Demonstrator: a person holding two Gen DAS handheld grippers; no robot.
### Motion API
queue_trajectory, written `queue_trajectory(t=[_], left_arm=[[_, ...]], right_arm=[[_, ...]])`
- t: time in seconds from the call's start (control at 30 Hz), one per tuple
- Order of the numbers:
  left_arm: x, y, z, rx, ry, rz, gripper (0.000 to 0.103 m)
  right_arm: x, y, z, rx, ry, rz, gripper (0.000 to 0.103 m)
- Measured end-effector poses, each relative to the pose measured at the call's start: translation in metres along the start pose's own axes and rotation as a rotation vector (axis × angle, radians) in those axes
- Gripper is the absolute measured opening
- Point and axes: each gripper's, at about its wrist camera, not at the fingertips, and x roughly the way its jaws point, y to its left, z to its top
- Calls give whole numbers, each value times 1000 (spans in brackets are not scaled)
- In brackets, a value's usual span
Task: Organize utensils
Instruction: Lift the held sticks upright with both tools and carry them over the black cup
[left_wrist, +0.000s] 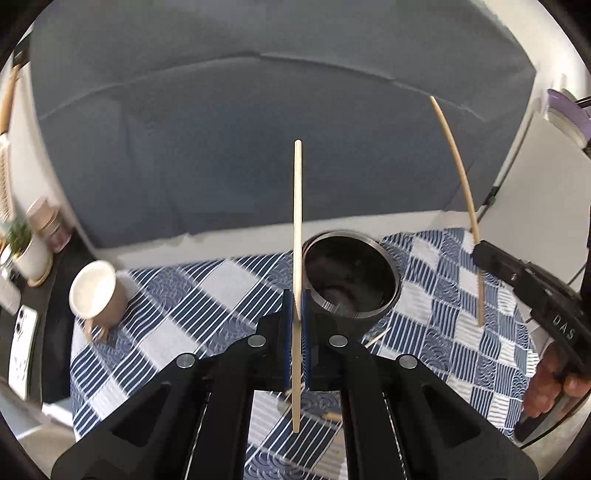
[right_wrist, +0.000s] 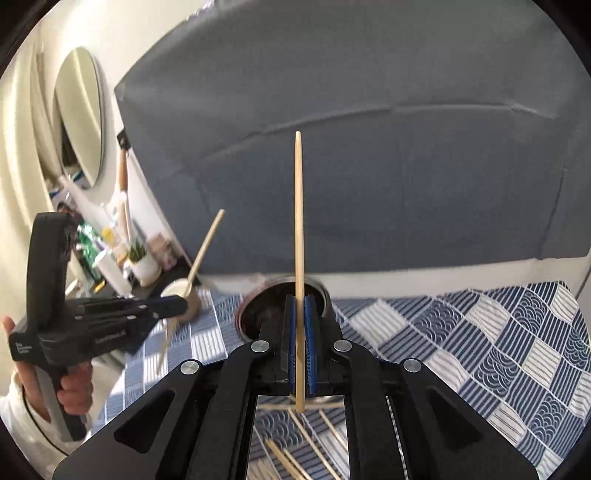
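In the left wrist view my left gripper (left_wrist: 295, 295) is shut on a pale wooden chopstick (left_wrist: 297, 206) that stands upright between the blue pads. Just beyond it sits a dark metal cup (left_wrist: 351, 277). My right gripper (left_wrist: 480, 253) comes in from the right, shut on a second chopstick (left_wrist: 456, 173). In the right wrist view the right gripper (right_wrist: 300, 301) clamps that chopstick (right_wrist: 298, 214) upright in front of the metal cup (right_wrist: 253, 314). The left gripper (right_wrist: 179, 305) holds its chopstick (right_wrist: 205, 247) tilted at the left. Several loose chopsticks (right_wrist: 295, 458) lie on the cloth below.
A blue and white checked cloth (left_wrist: 177, 332) covers the table. A paper cup (left_wrist: 96, 295) stands at its far left. A grey sofa (left_wrist: 258, 147) fills the background. A potted plant (left_wrist: 26, 251) and a phone (left_wrist: 22, 350) sit on a dark side shelf.
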Motion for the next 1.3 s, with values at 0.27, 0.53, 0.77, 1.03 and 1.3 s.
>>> queue_trajectory(t=[0.27,0.53,0.77,1.03,1.3], left_arm=[[14,-18,22,57,-63,-85,5],[27,-13,39,15,-161,-221,5],[52,-2,34,-36,-204,-293,5],[70,-2,19,-55,-250,-306,5],[78,-1,3,-51,-231,-294,5]], right_arm=[[16,-9,11,56,-80,16,5],[40,-17,12,99,-134,76,5],[73,-17,7,138,-160,114,5],[90,-19,-12,151,-195,116,5],[89,-22,-27,136,-153,85,5]])
